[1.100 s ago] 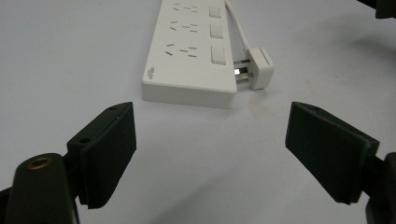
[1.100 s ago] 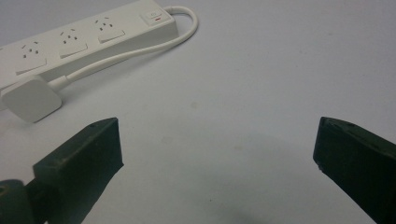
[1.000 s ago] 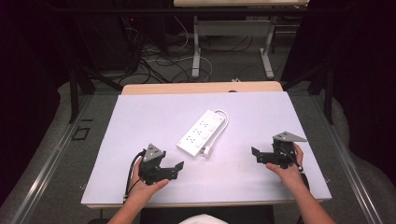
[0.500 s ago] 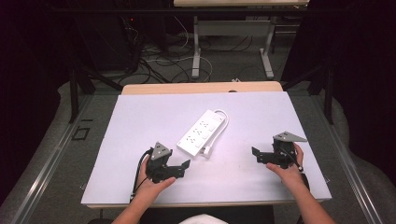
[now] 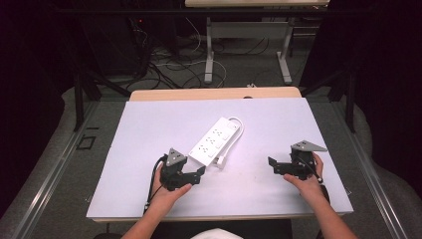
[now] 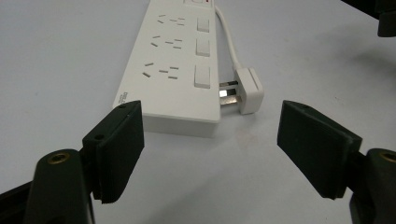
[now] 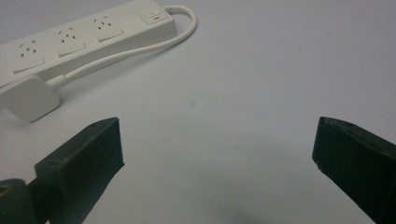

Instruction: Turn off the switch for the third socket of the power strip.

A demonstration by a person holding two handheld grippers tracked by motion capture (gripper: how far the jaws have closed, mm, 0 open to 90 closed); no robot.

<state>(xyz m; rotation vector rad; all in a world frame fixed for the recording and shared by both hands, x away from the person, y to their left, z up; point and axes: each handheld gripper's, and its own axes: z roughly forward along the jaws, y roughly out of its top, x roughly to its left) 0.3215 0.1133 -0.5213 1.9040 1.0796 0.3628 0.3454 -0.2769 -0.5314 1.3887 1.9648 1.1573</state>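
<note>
A white power strip (image 5: 215,141) lies slantwise on the white table top (image 5: 144,134), its cord looped back and its white plug (image 5: 222,160) resting beside its near end. My left gripper (image 5: 198,175) sits just short of that end, open; its jaws have just been closing a little with nothing between them. In the left gripper view the strip's end (image 6: 173,70) and the plug (image 6: 247,88) lie ahead of the gripper (image 6: 210,126). My right gripper (image 5: 272,166) rests open at the right, pointing left. In its own view the right gripper (image 7: 215,140) faces bare table, with the strip (image 7: 88,35) and plug (image 7: 28,98) at upper left.
A wooden board edge (image 5: 214,93) runs along the table's far side. Beyond it stand table legs (image 5: 210,55) and loose cables (image 5: 164,64) on a dark floor. Bare white surface stretches left of the strip and between the two grippers.
The left hand and its gripper have shifted a little to the right, closer to the near end of the power strip. The right gripper and the strip have stayed put.
</note>
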